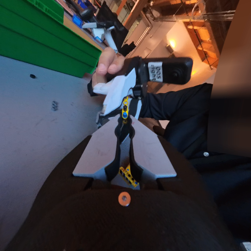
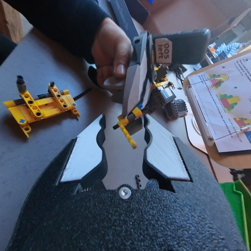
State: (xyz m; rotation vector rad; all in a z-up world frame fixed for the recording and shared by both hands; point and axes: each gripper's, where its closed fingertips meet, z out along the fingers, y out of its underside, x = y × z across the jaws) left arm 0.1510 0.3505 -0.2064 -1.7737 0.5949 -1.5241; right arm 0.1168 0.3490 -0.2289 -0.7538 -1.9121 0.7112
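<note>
My left gripper (image 1: 125, 120) is shut on a small yellow beam piece (image 1: 125, 108) with a blue pin and holds it in the air. In the right wrist view the left gripper (image 2: 127, 114), held by a hand (image 2: 112, 54), grips that piece (image 2: 127, 122), made of yellow beams on a black axle. My right gripper (image 2: 124, 120) is open and empty, with its jaws wide apart on either side of the dangling piece. The right gripper also faces the left wrist view (image 1: 119, 112). A larger yellow beam assembly (image 2: 40, 104) lies on the grey table (image 2: 40, 142) to the left.
A grey, black and yellow model (image 2: 167, 97) stands behind the left gripper. A board with a printed picture sheet (image 2: 224, 108) overhangs at the right. Green bins (image 1: 40, 40) are stacked at the table's far side. A small black piece (image 2: 138, 181) lies on the table. Less than 4 cm separates the two grippers' tips.
</note>
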